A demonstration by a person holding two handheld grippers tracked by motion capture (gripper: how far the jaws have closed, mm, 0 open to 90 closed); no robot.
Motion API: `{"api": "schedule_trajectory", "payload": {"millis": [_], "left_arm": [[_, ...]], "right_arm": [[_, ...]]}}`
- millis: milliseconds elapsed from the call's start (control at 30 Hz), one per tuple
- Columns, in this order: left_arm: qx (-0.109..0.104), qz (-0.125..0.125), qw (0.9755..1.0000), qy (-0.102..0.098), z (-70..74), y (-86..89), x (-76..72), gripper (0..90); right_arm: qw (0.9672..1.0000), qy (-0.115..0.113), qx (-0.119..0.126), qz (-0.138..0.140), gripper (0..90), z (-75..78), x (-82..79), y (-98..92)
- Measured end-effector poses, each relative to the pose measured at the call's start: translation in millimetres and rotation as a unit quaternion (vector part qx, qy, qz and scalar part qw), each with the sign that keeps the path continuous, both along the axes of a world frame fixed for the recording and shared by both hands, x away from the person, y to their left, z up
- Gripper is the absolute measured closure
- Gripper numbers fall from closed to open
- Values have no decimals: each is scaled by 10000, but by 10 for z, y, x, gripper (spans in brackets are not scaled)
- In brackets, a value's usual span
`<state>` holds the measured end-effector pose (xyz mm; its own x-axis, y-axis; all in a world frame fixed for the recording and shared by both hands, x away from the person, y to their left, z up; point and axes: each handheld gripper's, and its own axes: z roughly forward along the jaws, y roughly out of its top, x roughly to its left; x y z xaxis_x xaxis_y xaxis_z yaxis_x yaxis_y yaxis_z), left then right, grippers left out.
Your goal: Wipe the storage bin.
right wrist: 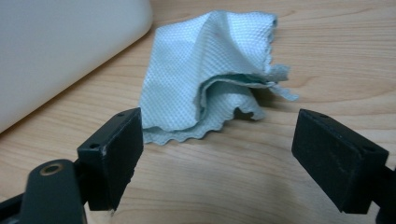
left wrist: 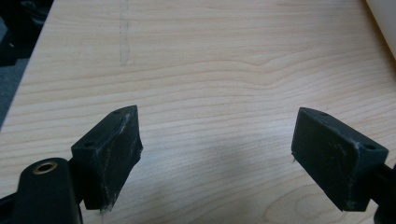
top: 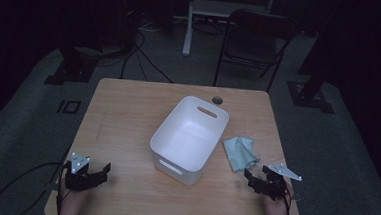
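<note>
1. The tabletop [top: 123,113] is light wood and carries few things; both tools rest near its front edge, on the person's side.
2. A white bin [top: 189,137] stands in the middle of the tabletop, with handle slots in its short walls. Its inside looks empty, so nothing seems to be put in it so far.
3. A light blue cloth [right wrist: 210,70] lies crumpled on the tabletop just beside the right wall of the bin, not inside it. Nothing holds it.
4. The right tool [right wrist: 217,158] points at the cloth from the near side. Its jaws stand wide apart and hold nothing; the cloth's wavy edge lies just beyond the left jaw.
5. The left tool [left wrist: 217,156] is at the front left corner, well apart from the bin and the cloth. Its jaws are also apart, with only bare wood between them.
6. My judgement: the work is at its very start. Grasping the cloth is the step in hand; lifting it and placing it, probably into the bin, is left to do.
</note>
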<state>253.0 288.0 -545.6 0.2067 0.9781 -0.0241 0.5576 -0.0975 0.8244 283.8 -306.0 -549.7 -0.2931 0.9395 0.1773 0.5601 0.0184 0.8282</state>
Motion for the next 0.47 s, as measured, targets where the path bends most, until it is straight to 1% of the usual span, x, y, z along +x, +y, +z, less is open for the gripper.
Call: {"api": "schedule_trajectory", "payload": {"millis": [67, 133, 167, 267, 467], "left_arm": [[21, -9, 10000, -15, -1, -14, 5, 161], [21, -9, 10000, -15, -1, -14, 5, 161], [59, -25, 10000, -33, 0, -23, 13, 161], [42, 6, 10000, -65, 3, -11, 11, 161], [-8, 29, 9999, -104, 7, -6, 8, 161]], "right_arm": [[10000, 7, -70, -31, 161, -13, 2, -4], [10000, 9, -78, -37, 161, -21, 5, -5], [10000, 41, -50, -66, 159, -39, 16, -10], [9999, 56, -98, -79, 159, -54, 23, -9], [9999, 75, -110, -61, 159, -61, 29, -4]]}}
